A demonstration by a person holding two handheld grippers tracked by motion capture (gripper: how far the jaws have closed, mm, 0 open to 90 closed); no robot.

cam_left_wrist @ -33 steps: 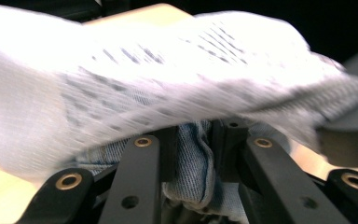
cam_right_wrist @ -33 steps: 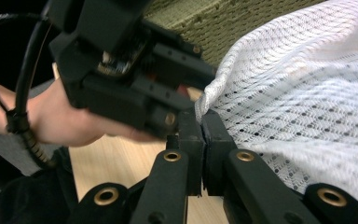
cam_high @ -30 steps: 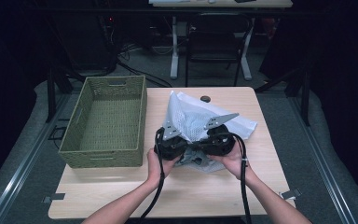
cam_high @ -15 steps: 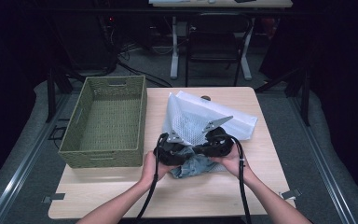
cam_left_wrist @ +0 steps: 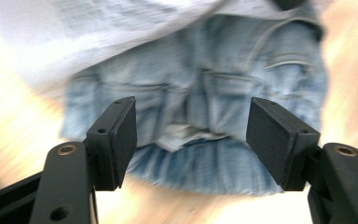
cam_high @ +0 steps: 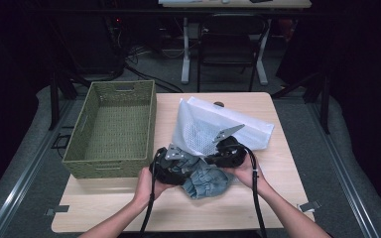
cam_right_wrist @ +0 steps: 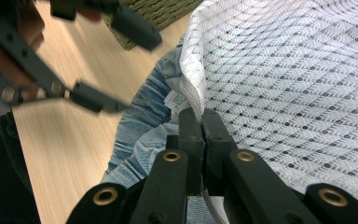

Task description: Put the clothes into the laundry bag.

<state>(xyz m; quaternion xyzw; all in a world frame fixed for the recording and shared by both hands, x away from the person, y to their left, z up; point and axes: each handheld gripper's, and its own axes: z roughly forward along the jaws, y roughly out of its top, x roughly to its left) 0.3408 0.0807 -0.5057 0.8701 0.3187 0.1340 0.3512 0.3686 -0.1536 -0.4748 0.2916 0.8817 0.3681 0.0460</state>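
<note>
A crumpled light-blue denim garment (cam_high: 208, 182) (cam_left_wrist: 205, 93) lies on the table at the mouth of a white mesh bag (cam_high: 213, 124) (cam_right_wrist: 298, 84). My right gripper (cam_high: 223, 152) (cam_right_wrist: 200, 119) is shut on the bag's edge, just above the denim (cam_right_wrist: 140, 121). My left gripper (cam_high: 178, 166) (cam_left_wrist: 191, 135) sits left of the garment and its jaws have just been opening. They stand wide apart and point at the denim without pressing on it. The bag (cam_left_wrist: 121, 28) overlaps the garment's far side. The left gripper (cam_right_wrist: 116, 65) looks blurred in the right gripper view.
A green woven basket (cam_high: 109, 167) (cam_right_wrist: 168, 9) stands at the table's left, close to my left hand. Bare wooden table (cam_high: 178, 208) lies in front of the garment. Beyond the table are a chair and desk legs in the dark.
My left gripper has let go, opened its jaws and drawn back to the left, toward the person. More of the denim now shows outside the bag. The right gripper has stayed put.
</note>
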